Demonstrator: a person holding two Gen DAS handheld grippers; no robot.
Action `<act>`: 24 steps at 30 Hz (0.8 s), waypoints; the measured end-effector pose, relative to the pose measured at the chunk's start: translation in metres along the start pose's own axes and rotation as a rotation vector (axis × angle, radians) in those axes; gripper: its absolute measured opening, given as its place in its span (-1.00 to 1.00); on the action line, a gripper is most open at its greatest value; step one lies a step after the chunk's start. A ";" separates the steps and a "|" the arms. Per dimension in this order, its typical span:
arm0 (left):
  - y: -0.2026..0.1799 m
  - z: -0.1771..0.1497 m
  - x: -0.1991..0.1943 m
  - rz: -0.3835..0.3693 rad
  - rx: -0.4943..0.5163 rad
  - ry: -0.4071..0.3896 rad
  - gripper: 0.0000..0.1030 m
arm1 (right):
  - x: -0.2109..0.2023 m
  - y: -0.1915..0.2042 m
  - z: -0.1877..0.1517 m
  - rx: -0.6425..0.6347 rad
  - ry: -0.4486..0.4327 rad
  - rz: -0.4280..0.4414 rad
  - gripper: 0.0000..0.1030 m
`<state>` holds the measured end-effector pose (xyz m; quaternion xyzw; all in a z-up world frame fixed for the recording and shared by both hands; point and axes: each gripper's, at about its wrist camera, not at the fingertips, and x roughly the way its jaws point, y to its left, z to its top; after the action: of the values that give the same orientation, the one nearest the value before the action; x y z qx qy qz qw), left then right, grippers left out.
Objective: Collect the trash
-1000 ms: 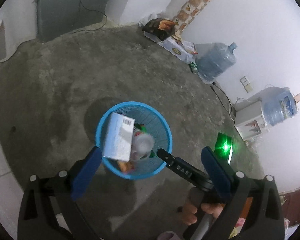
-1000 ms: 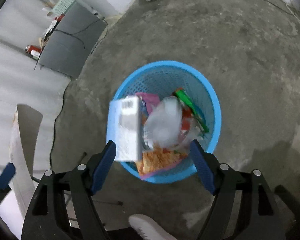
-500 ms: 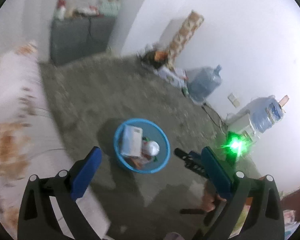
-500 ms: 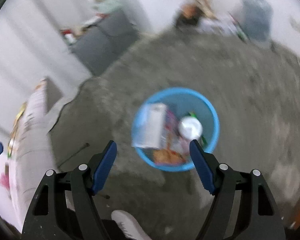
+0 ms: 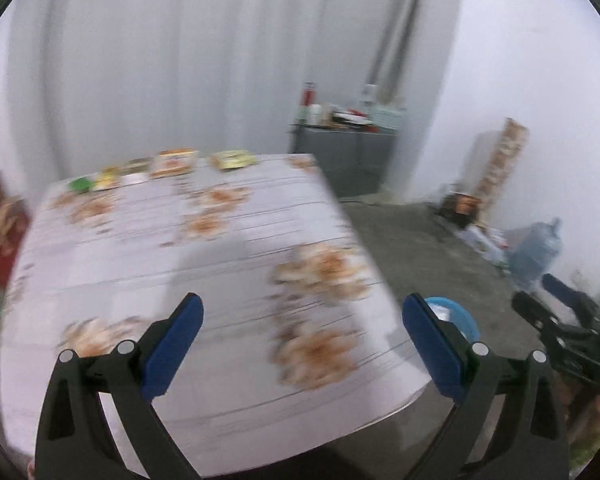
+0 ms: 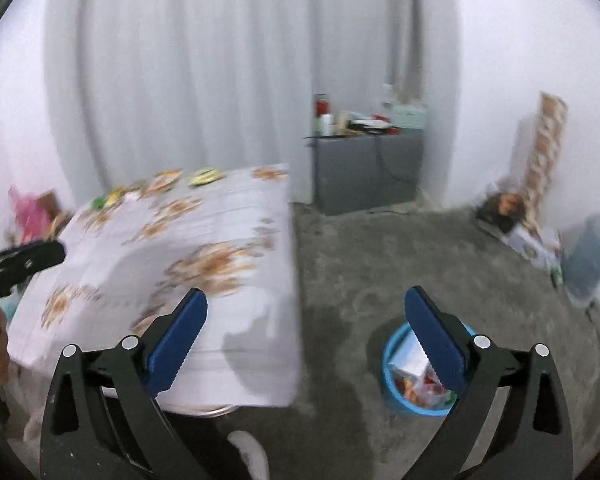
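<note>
The blue trash basket (image 6: 404, 408) stands on the concrete floor, holding a white box and wrappers; it shows behind my right finger. In the left wrist view, the basket (image 5: 466, 320) peeks out past the table corner. Several packets (image 5: 174, 162) lie along the far edge of the floral-cloth table (image 5: 220, 248), also blurred in the right wrist view as packets (image 6: 166, 178) on the table (image 6: 204, 220). My left gripper (image 5: 303, 308) hangs open over the table with nothing in it. My right gripper (image 6: 306, 298) is over the floor beside the table, its jaws opening, with nothing between them.
A grey cabinet (image 6: 368, 172) with clutter on top stands against the curtain. A water bottle (image 6: 588, 260) and boxes (image 6: 532, 240) line the right wall. A light shoe (image 6: 248, 452) is on the floor below my right gripper. The other gripper shows at each view's edge.
Both grippers have lifted and swung from over the basket toward the table. The basket shrank to the lower right. The right jaws stand wider than before.
</note>
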<state>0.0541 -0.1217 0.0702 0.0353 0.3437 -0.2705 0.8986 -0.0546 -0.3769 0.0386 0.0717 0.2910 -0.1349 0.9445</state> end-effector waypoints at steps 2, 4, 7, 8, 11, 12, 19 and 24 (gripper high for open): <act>0.016 -0.013 -0.013 0.105 -0.012 -0.019 0.89 | 0.000 0.026 -0.006 -0.018 0.020 0.022 0.85; 0.025 -0.023 -0.020 0.184 -0.018 -0.030 0.89 | 0.003 0.047 -0.017 -0.021 0.049 0.041 0.84; 0.040 -0.041 -0.032 0.259 -0.017 -0.011 0.89 | 0.007 0.074 -0.035 -0.048 0.070 0.023 0.84; 0.044 -0.048 -0.032 0.287 -0.020 0.023 0.89 | 0.008 0.081 -0.043 -0.071 0.076 0.001 0.84; 0.050 -0.066 -0.027 0.313 -0.036 0.104 0.89 | 0.014 0.100 -0.058 -0.135 0.120 -0.042 0.84; 0.052 -0.070 -0.025 0.326 -0.043 0.119 0.89 | 0.018 0.102 -0.063 -0.131 0.150 -0.041 0.84; 0.067 -0.101 -0.016 0.429 -0.093 0.227 0.89 | 0.016 0.112 -0.088 -0.072 0.247 -0.049 0.84; 0.075 -0.103 -0.019 0.437 -0.126 0.226 0.89 | 0.018 0.114 -0.094 -0.061 0.274 -0.053 0.84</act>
<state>0.0186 -0.0236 -0.0048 0.0828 0.4425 -0.0421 0.8919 -0.0567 -0.2522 -0.0427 0.0531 0.4227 -0.1397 0.8938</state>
